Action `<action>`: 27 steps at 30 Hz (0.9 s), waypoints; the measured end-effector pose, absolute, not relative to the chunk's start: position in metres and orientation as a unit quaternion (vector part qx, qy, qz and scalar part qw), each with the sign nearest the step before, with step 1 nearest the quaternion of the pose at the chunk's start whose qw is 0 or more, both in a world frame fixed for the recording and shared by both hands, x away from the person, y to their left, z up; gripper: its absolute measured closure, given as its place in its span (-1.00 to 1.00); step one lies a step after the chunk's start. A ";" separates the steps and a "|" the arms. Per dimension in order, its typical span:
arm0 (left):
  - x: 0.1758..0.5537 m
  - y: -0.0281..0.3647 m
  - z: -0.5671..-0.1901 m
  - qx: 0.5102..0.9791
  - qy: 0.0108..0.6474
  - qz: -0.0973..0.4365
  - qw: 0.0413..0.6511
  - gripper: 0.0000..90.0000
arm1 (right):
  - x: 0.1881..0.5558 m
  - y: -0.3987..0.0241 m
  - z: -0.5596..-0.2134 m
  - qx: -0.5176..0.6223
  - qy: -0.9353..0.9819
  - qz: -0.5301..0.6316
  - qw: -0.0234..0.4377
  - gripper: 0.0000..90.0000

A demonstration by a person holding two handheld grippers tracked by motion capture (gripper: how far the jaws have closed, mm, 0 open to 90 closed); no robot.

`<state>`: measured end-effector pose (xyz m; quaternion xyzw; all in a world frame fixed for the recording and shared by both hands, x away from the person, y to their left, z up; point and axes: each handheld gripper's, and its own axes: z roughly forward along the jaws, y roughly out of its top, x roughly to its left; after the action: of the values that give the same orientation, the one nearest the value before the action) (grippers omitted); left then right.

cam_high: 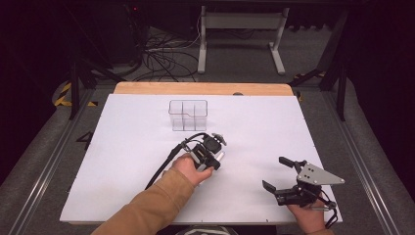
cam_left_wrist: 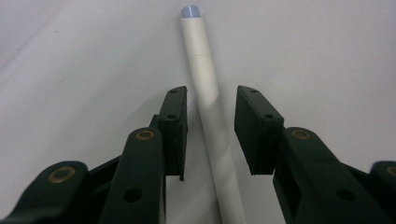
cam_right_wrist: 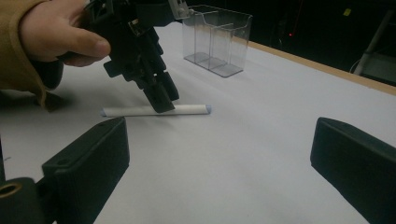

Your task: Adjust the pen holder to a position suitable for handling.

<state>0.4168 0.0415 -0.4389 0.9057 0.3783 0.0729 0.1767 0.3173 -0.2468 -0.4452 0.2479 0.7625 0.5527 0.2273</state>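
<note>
I'm looking along my left gripper (cam_left_wrist: 210,135), its jaws matt black with brass-coloured rivets, at a plain white tube (cam_left_wrist: 208,98) tipped with a pale blue-grey cap. It's lying on a plain white sheet (cam_high: 122,147) edged by light wood, my sleeve (cam_high: 151,205) is showing tan, and the divided box (cam_high: 188,115) is showing clear.

A white worktop (cam_high: 122,147) lies on a wooden board (cam_high: 195,88) whose far edge shows. Grey carpet floor (cam_high: 39,161) surrounds it (yellow-black tape (cam_high: 62,94) at the left). Behind stand a white frame (cam_high: 242,34) and tangled black cables (cam_high: 164,61); the room beyond is dark.
</note>
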 end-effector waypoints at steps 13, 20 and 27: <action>0.422 0.037 -0.444 0.901 0.396 0.060 0.169 0.64 | 0.318 -0.246 -0.446 0.245 0.766 0.549 0.226 -0.89; 0.422 0.035 -0.445 0.898 0.403 0.068 0.161 0.69 | 0.318 -0.246 -0.446 0.245 0.766 0.550 0.227 -0.89; 0.420 0.032 -0.445 0.899 0.404 0.073 0.153 0.68 | 0.317 -0.246 -0.446 0.244 0.765 0.551 0.228 -0.89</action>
<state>0.4204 0.0325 -0.4451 0.8988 0.4041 0.0735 0.1528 0.3174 -0.2460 -0.4458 0.2435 0.7652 0.5506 0.2280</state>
